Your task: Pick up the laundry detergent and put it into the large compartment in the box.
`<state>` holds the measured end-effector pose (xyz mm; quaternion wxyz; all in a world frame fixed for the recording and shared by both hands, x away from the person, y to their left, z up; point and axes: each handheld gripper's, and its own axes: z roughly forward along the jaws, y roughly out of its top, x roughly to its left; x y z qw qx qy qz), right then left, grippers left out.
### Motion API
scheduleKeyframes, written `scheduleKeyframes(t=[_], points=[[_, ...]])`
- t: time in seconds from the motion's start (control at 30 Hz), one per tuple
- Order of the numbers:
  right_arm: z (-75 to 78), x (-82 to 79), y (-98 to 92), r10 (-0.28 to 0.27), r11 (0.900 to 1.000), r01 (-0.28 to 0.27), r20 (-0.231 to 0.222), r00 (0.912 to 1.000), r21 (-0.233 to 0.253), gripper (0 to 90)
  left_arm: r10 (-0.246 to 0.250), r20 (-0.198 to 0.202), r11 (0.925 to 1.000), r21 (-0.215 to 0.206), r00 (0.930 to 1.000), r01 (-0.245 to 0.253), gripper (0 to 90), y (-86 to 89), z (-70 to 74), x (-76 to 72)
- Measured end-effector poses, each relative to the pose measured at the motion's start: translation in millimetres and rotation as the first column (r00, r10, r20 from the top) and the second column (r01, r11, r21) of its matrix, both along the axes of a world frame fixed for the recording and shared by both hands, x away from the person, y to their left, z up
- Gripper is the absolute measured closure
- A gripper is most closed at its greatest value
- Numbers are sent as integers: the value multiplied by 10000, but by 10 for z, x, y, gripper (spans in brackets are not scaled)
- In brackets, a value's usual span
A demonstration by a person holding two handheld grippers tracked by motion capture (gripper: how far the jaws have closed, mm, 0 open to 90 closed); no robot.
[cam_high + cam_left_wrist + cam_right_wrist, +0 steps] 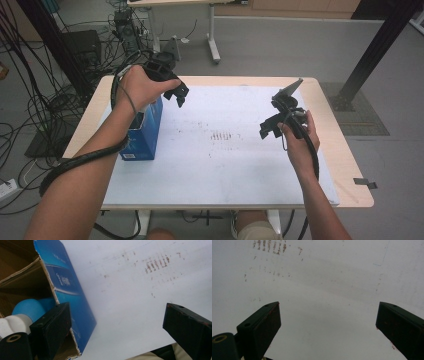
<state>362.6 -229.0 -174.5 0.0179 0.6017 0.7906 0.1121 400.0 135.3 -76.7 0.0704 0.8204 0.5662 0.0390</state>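
Both tongs hang released above the tabletop (345, 150): the left tongs (179, 95) over the open top of a blue box (145, 132), the right tongs (268, 129) well apart at the right. A white sheet (220, 165) with faint brown marks covers the wooden surface. Standing at the left edge, the box runs near to far, its mouth upward, holding a blue-and-white object (22, 313). Grey floor and tangled black cables (30, 100) lie beyond.

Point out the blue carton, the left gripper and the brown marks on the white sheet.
blue carton (145, 137), high view, its front side.
left gripper (179, 93), high view, between its fingertips.
brown marks (156, 263), left gripper view, the smudged rows.
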Motion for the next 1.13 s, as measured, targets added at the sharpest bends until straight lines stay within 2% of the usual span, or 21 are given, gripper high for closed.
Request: scheduleKeyframes(t=[1.13], points=[[-15,-38,-43,-88,9999,88,39,10000,77,58,-160,50,9998,-96,9999,160,90,-24,-24,-13]])
